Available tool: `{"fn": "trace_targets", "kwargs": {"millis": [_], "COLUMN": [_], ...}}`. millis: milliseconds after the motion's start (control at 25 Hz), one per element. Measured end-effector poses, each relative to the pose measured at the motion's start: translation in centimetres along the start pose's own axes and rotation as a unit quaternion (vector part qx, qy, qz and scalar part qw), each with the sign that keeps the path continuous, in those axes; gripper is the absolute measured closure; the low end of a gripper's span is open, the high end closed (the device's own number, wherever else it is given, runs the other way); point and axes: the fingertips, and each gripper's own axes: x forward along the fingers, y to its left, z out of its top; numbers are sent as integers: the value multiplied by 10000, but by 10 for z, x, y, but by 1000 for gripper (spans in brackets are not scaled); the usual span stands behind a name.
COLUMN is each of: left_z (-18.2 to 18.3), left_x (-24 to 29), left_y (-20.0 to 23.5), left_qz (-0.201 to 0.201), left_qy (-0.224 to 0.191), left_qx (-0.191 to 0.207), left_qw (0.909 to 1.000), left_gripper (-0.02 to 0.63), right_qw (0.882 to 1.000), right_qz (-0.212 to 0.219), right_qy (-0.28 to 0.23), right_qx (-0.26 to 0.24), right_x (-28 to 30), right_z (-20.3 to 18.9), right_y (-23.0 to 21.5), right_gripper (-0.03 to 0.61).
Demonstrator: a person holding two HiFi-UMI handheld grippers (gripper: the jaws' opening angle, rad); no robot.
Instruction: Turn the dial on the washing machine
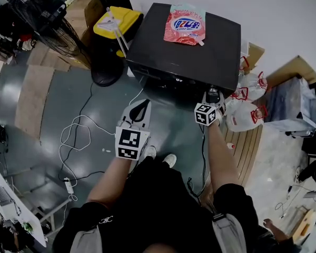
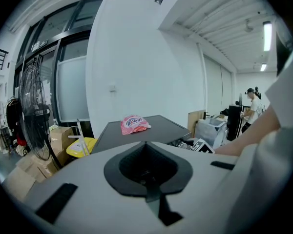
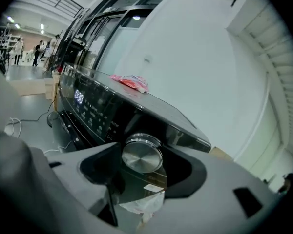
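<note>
The black washing machine (image 1: 184, 51) stands ahead of me with a pink detergent bag (image 1: 184, 24) on its lid. My right gripper (image 1: 214, 95) is at the machine's front right corner and hides the dial in the head view. In the right gripper view the silver dial (image 3: 141, 155) sits between the jaws of the right gripper (image 3: 145, 152), which stand apart with gaps on both sides. A lit control panel (image 3: 90, 106) runs left of the dial. My left gripper (image 1: 141, 107) hangs shut and empty in front of the machine, well left of the dial.
A yellow bin (image 1: 116, 22) and a floor fan (image 1: 47, 20) stand left of the machine, with cardboard boxes behind. White bags with red handles (image 1: 247, 109) and a grey crate (image 1: 292, 107) crowd its right side. Cables (image 1: 76, 136) and a power strip (image 1: 68, 186) lie on the floor.
</note>
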Motion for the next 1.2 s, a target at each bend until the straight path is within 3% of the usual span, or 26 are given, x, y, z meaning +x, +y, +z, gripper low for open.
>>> {"fn": "trace_targets", "kwargs": {"millis": [200, 480, 680, 760, 880, 920, 1200], "left_z": [7, 14, 14, 14, 14, 14, 15], "left_x": [3, 4, 3, 3, 4, 5, 4], "left_y": [-4, -9, -7, -8, -8, -9, -10], "left_qz": [-56, -105, -109, -118, -142, -146, -166], "left_qy": [-67, -173, -190, -189, -194, -197, -229], "left_qx": [19, 62, 70, 68, 64, 60, 69], "left_qw": [10000, 9998, 9997, 9997, 9997, 9997, 9996], "left_gripper": [621, 621, 621, 621, 621, 621, 621], "right_qw": [9940, 9903, 9777, 9676, 9353, 9301, 9299], "right_qz": [340, 420, 561, 717, 1066, 1124, 1127], "right_qy": [33, 30, 25, 3, -84, -91, -53], "right_qx": [1040, 1323, 2026, 2421, 3373, 3495, 3500], "right_x": [-1, 0, 3, 4, 5, 5, 5], "right_z": [0, -1, -4, -5, -8, -8, -9], "right_y": [-5, -8, -9, -10, -14, -14, -14], "right_gripper": [316, 316, 316, 316, 316, 316, 316]}}
